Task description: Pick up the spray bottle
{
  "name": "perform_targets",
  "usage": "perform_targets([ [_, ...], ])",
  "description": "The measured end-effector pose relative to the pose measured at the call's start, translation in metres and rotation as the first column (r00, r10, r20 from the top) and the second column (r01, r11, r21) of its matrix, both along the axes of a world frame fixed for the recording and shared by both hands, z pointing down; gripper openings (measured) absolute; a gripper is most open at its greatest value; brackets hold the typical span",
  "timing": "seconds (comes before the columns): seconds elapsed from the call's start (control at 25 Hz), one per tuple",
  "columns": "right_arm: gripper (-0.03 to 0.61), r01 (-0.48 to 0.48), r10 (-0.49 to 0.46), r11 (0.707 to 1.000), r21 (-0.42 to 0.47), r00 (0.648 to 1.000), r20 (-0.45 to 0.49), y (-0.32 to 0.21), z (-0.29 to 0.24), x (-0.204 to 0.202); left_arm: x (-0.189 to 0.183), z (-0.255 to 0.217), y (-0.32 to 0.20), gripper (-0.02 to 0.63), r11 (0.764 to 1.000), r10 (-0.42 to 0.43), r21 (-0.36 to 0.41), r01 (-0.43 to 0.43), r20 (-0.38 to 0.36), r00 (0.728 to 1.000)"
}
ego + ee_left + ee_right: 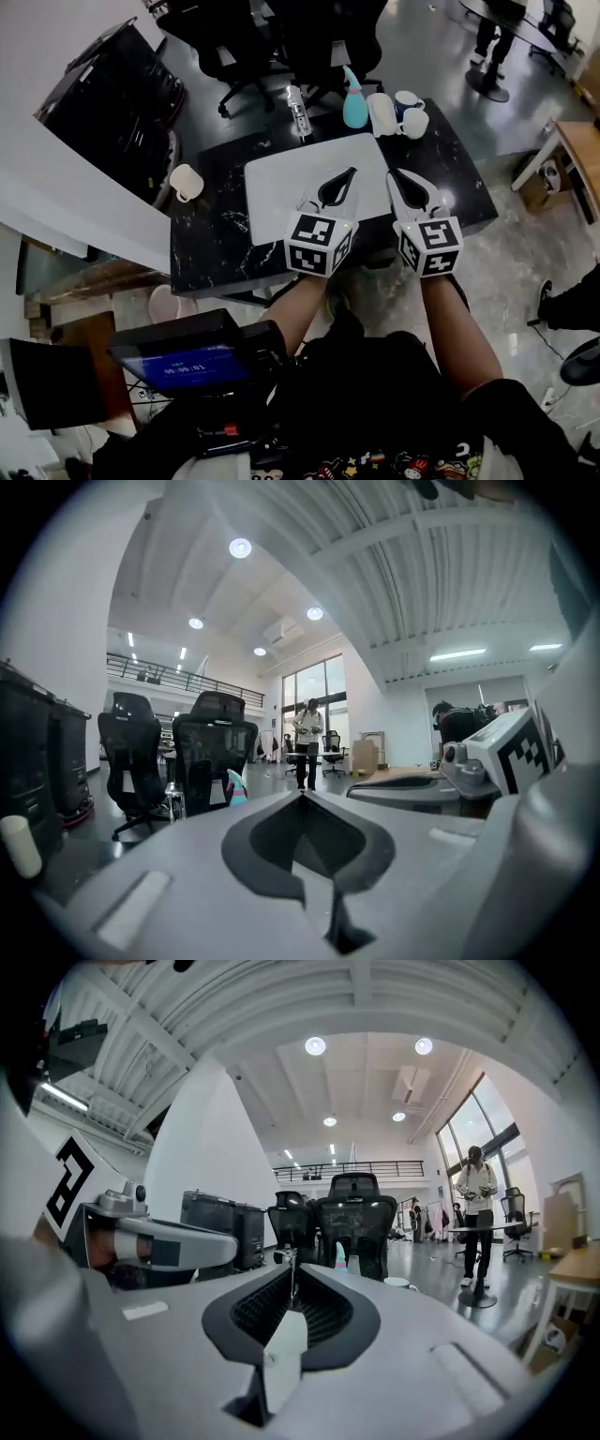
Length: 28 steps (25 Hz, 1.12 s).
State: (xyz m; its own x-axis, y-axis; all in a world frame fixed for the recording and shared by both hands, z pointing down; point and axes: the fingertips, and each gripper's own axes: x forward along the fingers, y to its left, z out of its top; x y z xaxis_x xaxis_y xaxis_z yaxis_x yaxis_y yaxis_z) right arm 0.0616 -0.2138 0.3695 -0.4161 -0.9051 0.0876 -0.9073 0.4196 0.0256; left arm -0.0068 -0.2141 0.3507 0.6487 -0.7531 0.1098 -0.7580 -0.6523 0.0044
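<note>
The teal spray bottle [354,98] stands upright at the far edge of the black marble table [211,234], beyond a white mat [281,192]. My left gripper [349,173] and right gripper [394,175] hover side by side over the mat's near part, well short of the bottle. Both have their jaws pressed together with nothing between them. In the left gripper view the bottle [236,787] peeks out left of the shut gripper [302,796]. In the right gripper view the bottle [340,1260] shows just right of the shut gripper [292,1265].
Beside the bottle stand a white jug [382,114], two mugs [407,100] and a clear glass bottle [297,108]. A white cup [187,181] sits at the table's left edge. Black office chairs [281,37] stand behind the table. A person [478,1213] stands far right.
</note>
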Motion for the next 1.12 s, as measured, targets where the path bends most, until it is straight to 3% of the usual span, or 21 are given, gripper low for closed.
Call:
perform_targets([
  [0.2,0.073,-0.028,0.028,0.999,-0.035,1.0,-0.01,-0.086,0.009,-0.023,-0.018,0.003,-0.088,0.0,1.0,0.019,-0.014,-0.019,-0.025,1.0],
  [0.56,0.129,-0.018,0.017,0.997,-0.077,1.0,-0.008,-0.174,0.031,-0.042,-0.052,0.02,-0.164,0.0,0.998,-0.042,-0.051,0.04,-0.027,0.999],
  [1.12,0.263,0.022,-0.019,0.989,-0.146,1.0,0.025,-0.303,0.078,-0.022,-0.028,0.048,-0.258,0.0,0.986,-0.114,-0.115,0.117,0.031,0.993],
])
